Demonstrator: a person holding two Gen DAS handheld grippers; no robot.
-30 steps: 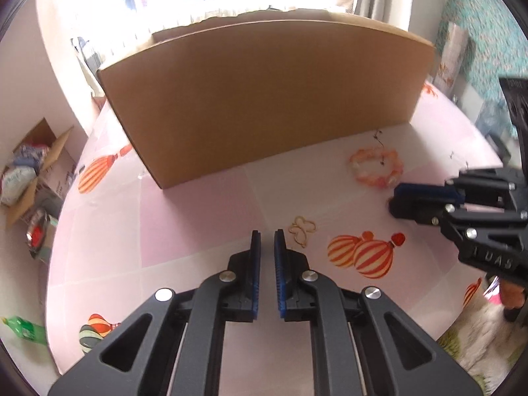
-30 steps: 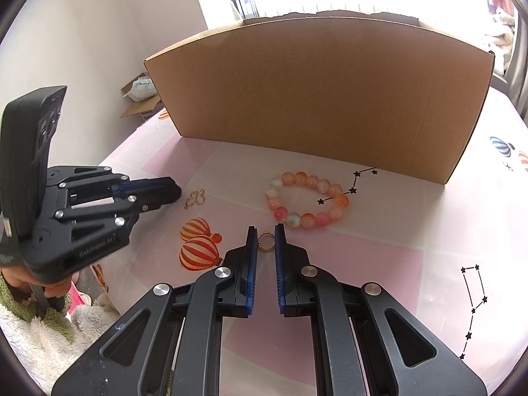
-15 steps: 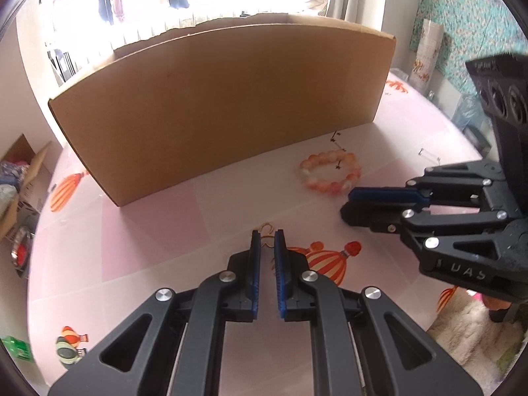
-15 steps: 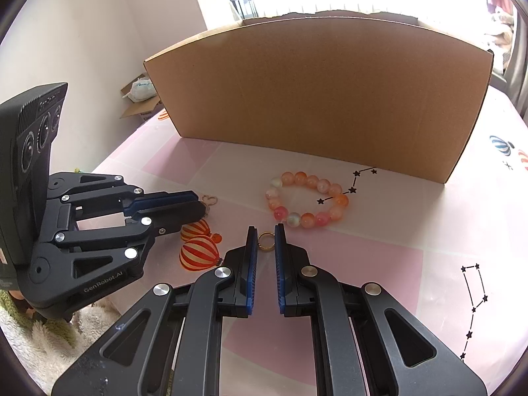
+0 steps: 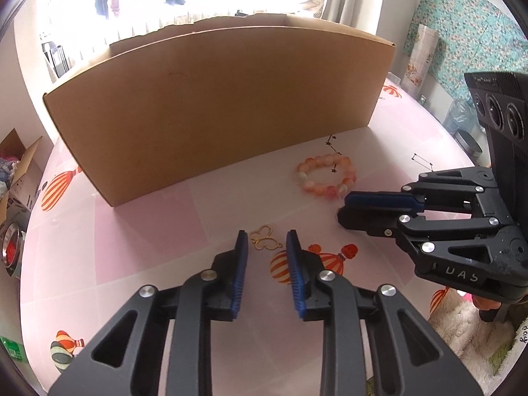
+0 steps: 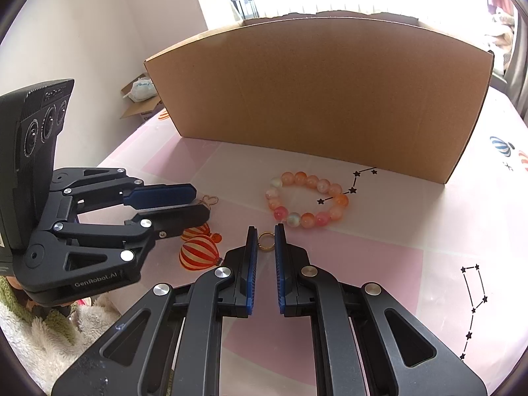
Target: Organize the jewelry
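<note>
A gold butterfly charm (image 5: 265,238) lies on the pink tablecloth between the tips of my left gripper (image 5: 265,241), which is open around it. A small gold ring (image 6: 266,241) sits between the tips of my right gripper (image 6: 266,236); the jaws stand narrowly apart, close beside the ring. A bracelet of orange and pink beads (image 6: 307,199) lies just beyond the ring; it also shows in the left wrist view (image 5: 326,176). The left gripper (image 6: 184,203) shows at the left of the right wrist view, the right gripper (image 5: 359,208) at the right of the left wrist view.
A tall brown cardboard box (image 5: 217,105) stands across the table behind the jewelry, also in the right wrist view (image 6: 316,99). The round table's edge curves close at left and right. An open carton (image 5: 16,165) sits on the floor at left.
My left gripper has opened and moved up to the butterfly charm, which now lies between its tips. The right gripper has held still over the ring.
</note>
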